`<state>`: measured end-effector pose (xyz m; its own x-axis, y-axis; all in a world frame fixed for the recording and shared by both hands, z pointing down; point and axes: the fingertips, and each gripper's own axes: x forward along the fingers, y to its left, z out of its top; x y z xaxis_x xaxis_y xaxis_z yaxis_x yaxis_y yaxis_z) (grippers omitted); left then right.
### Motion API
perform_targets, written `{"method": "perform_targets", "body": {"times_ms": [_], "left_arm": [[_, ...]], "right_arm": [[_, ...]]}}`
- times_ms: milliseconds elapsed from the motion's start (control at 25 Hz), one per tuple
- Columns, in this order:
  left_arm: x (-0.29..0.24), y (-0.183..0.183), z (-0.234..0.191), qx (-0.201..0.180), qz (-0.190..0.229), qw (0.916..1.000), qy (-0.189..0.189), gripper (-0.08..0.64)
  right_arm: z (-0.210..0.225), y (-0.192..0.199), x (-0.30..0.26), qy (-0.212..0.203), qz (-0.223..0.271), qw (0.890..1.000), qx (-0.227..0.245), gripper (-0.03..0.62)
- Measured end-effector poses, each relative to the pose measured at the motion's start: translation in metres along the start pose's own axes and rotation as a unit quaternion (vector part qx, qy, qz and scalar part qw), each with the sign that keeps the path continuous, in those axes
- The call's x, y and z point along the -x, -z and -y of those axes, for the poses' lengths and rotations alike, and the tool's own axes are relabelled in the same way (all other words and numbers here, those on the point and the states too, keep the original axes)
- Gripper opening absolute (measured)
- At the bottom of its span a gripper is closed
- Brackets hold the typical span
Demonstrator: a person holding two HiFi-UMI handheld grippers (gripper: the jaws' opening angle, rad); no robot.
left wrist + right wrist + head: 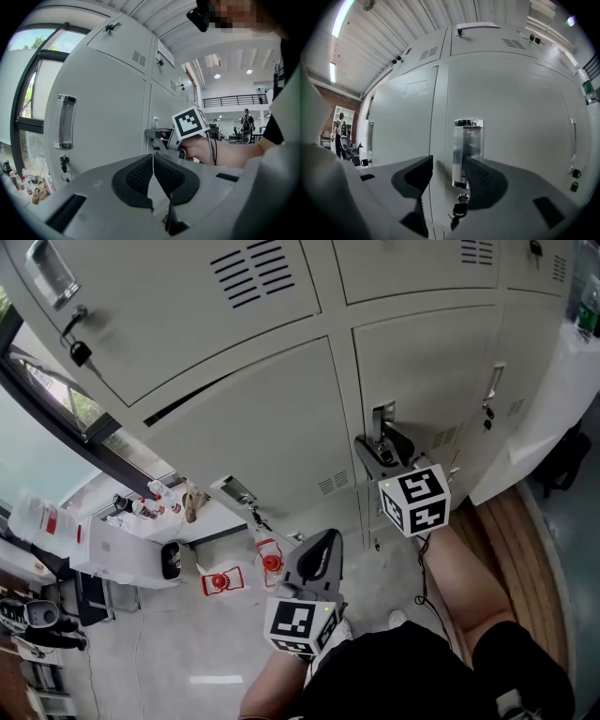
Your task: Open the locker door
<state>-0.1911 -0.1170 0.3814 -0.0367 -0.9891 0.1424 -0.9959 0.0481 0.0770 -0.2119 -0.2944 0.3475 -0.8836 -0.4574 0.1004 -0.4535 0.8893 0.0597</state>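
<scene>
The grey locker door (427, 371) stands closed, with a chrome handle (382, 415) at its left edge and a key (459, 206) hanging in the lock under it. My right gripper (382, 448) is level right at this handle. In the right gripper view its jaws (446, 165) stand open, and the handle (467, 152) is just ahead, in line with the right jaw; nothing is pressed between the pads. My left gripper (323, 540) hangs lower and to the left, shut and empty (153, 161), away from the lockers.
More locker doors surround it; the neighbouring one has its own handle (65, 122) and key (64, 164). On the floor at left lie red items (220, 580), bottles (141, 505) and a white box (122, 554). A window is at far left. A person (246, 124) stands far off.
</scene>
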Motion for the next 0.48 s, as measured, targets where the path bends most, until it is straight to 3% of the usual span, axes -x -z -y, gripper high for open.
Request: {"method": "perform_targets", "body": {"times_ms": [120,480], "left_arm": [[-0.002,0.001,-0.007,0.000,-0.001,0.9999,0.015,0.018],[-0.002,0.002,-0.014,0.001,0.001,0.9989,0.046,0.018]], "right_arm": [[0.000,0.001,-0.005,0.006,-0.006,1.000,-0.001,0.234],[-0.001,0.002,-0.007,-0.019,-0.015,1.000,-0.011,0.229]]}}
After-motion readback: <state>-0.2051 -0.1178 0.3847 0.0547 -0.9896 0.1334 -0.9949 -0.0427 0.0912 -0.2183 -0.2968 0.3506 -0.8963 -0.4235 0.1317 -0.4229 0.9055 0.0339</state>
